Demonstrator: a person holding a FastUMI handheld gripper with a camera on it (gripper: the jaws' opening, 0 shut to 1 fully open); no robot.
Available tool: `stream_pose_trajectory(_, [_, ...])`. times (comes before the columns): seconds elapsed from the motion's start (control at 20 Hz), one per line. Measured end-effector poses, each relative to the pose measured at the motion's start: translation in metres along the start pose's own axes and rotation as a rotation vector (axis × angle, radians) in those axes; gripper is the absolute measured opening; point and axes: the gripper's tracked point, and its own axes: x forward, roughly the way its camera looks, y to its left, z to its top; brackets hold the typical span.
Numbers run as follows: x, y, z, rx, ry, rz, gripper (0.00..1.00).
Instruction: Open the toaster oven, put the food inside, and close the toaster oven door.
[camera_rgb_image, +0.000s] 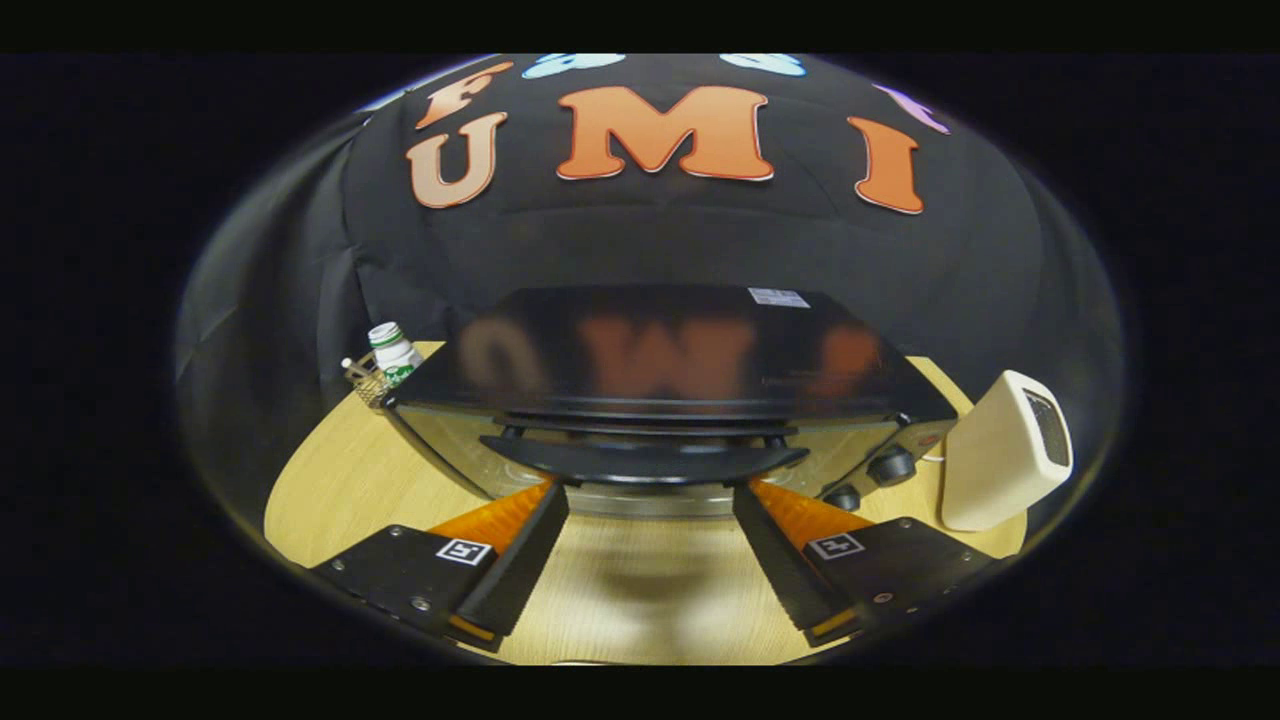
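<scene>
While the tool (650, 500) is held wide open, the toaster oven's (660, 390) handle (645, 460) is seen lying sideways just ahead of its fingers (525, 545).

wooden table (330, 480), toaster oven (660, 390), heater (1005, 450), bottle (393, 352)

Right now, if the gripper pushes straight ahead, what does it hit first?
Likely the toaster oven door handle, just ahead of the open gripper fingers; nothing lies between them. Depth is uncertain.
</scene>
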Motion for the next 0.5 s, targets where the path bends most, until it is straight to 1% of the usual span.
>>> stream_pose_trajectory(0.05, [0.003,-0.003,-0.002,0.010,0.026,-0.015,0.99])
stream_pose_trajectory(0.15, [-0.004,0.003,-0.007,0.037,0.048,0.008,0.99])
stream_pose_trajectory(0.25, [-0.012,0.002,-0.008,-0.003,0.021,-0.001,0.99])
stream_pose_trajectory(0.35, [-0.029,0.004,-0.006,-0.035,-0.007,0.004,0.99])
stream_pose_trajectory(0.5, [-0.060,0.003,0.006,-0.038,-0.074,0.006,0.99])
